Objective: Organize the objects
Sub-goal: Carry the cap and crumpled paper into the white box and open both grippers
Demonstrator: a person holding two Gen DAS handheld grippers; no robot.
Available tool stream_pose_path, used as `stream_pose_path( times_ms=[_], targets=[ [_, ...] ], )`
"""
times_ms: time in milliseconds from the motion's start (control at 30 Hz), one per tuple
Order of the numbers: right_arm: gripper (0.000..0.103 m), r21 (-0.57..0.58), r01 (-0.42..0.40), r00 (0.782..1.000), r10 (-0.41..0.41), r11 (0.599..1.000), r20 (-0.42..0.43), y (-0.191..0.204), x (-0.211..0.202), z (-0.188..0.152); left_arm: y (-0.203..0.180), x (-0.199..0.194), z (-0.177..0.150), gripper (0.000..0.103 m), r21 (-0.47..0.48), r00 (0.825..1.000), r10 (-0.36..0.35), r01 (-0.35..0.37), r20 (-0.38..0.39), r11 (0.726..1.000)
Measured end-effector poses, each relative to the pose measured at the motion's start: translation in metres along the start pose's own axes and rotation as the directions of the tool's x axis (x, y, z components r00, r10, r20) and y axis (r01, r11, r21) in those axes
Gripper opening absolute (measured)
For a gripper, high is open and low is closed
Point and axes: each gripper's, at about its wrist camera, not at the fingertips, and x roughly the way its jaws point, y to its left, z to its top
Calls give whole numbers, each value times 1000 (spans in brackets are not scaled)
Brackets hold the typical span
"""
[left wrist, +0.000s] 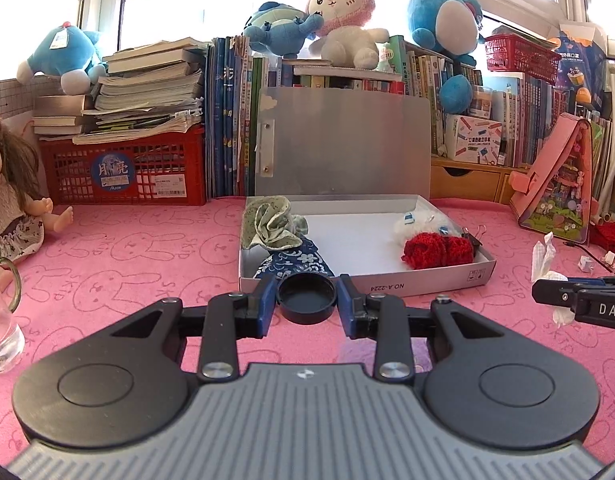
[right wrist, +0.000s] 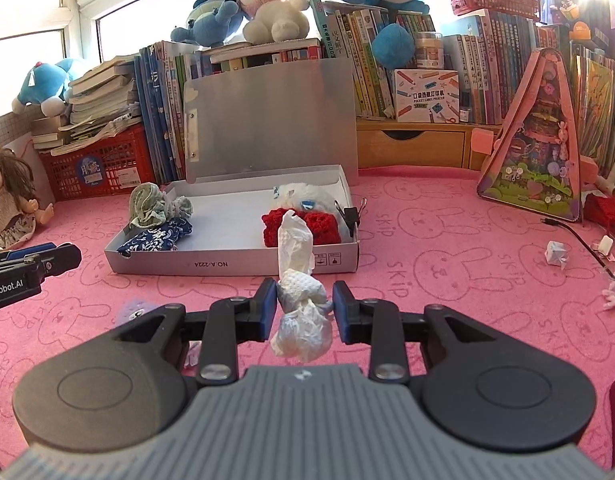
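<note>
We see the box (left wrist: 427,280) on the surface (left wrist: 147,248), lid upright behind | cloth bundles (left wrist: 275,226) in its left end, yarn (left wrist: 437,250) in its right | books (left wrist: 147,80) behind | doll (left wrist: 11,200) far left | cap (left wrist: 306,298) in left hand-held gripper (left wrist: 306,300) before the box | tissue wad (right wrist: 301,300) in right hand-held gripper (right wrist: 303,304).

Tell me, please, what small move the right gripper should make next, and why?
Probably carry the crumpled tissue forward over the open box and release it onto the bare floor in the middle. The right gripper is shut on it, just short of the box's front wall.
</note>
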Motion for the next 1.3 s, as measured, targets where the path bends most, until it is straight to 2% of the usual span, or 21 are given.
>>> stream_pose_path(
  times_ms=[300, 433, 733, 967, 1300],
  targets=[
    [35, 0, -17, 1000, 17, 1000, 0, -8, 26, 39, 12, 40, 38, 38, -18, 999, 16, -15, 40, 1000],
    [35, 7, -34, 999, 35, 999, -20, -10, 49, 63, 12, 70, 57, 38, 22, 994, 89, -91, 69, 996],
    [35, 43, -24, 998, 26, 999, -58, -19, 112, 104, 34, 151, 94, 38, -32, 994, 111, -111, 8, 993],
    [36, 57, 10, 995, -4, 998, -102, -24, 167, 116, 42, 199, 98, 38, -29, 995, 100, -101, -21, 994],
    [36, 72, 24, 986, -12, 997, -166, -32, 231, 116, 41, 252, 83, 38, 9, 993, 83, -83, -90, 997]
  ],
)
